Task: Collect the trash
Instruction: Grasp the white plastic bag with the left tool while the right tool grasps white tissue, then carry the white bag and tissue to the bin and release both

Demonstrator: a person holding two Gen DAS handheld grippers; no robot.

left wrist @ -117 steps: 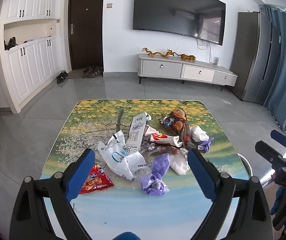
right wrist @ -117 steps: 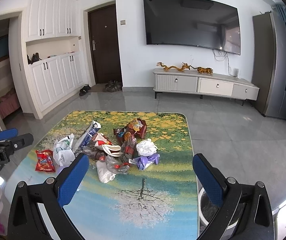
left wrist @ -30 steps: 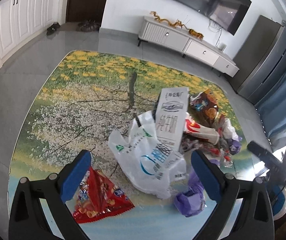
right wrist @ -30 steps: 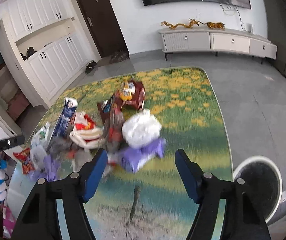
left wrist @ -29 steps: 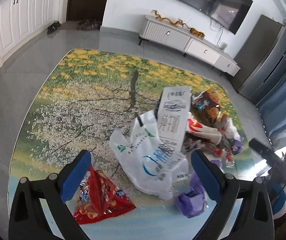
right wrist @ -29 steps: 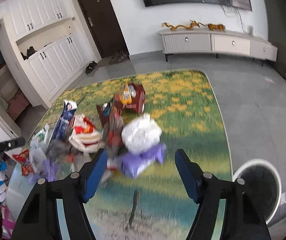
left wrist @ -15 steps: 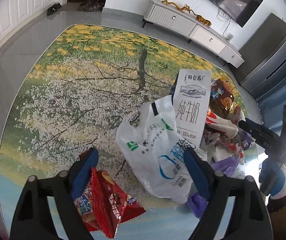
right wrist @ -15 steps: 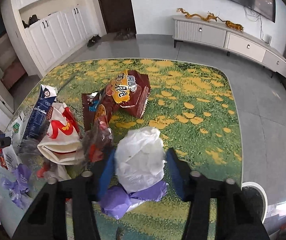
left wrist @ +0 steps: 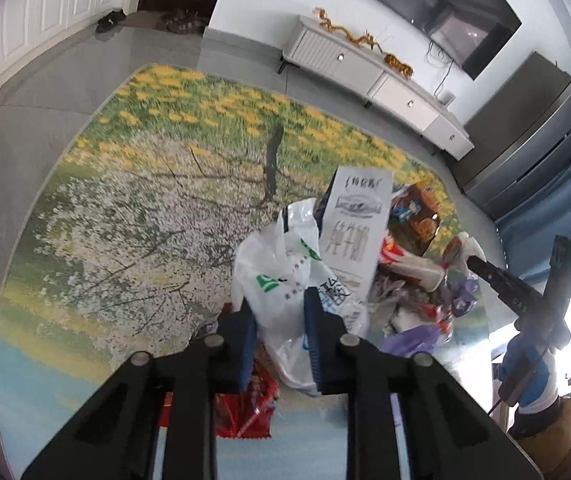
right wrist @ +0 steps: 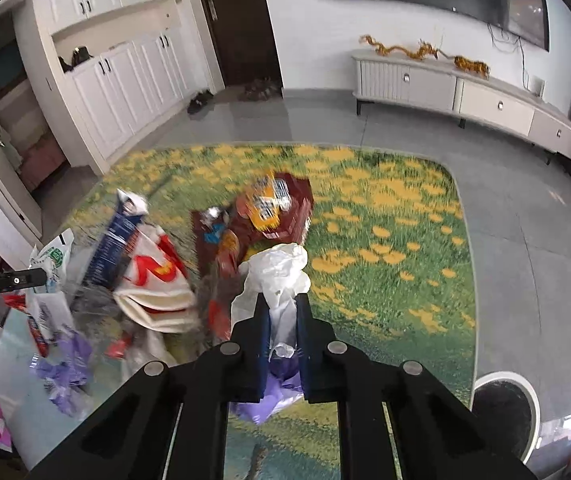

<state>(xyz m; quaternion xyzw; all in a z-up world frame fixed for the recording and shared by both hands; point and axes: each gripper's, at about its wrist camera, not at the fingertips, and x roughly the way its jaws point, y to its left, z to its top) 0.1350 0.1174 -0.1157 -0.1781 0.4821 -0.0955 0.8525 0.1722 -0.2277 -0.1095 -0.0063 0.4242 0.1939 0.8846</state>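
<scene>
The left gripper (left wrist: 277,312) has just been closing and now pinches the near fold of the white printed plastic bag (left wrist: 285,280), its blue pads (left wrist: 312,320) pressed against the film on both sides. The bag runs away from the jaws toward the pile, so a lift would, I judge, draw it up and back along that line. Under the left finger lies the red snack packet (left wrist: 245,408), flat on the table (left wrist: 85,240) and not gripped.

The right gripper (right wrist: 281,316) has likewise just been closing and is clamped on the crumpled white bag (right wrist: 277,276), which bulges out just past the fingertips. A purple bag (right wrist: 273,392) lies beneath the jaws; whether it is caught along with the white one I cannot tell.

Beyond the two grips the rest of the trash sits heaped between them: the milk carton (left wrist: 355,228) lies with its long axis pointing away from the left gripper, leaning on the printed bag, a white-and-red paper bag (right wrist: 153,280) beside it, and the brown snack wrappers (right wrist: 265,208) farthest off.

The only container in view is the round white-rimmed bin (right wrist: 501,408) on the floor just off the table's right edge, nearer to the right hand. Its inside is dark and its contents cannot be made out
</scene>
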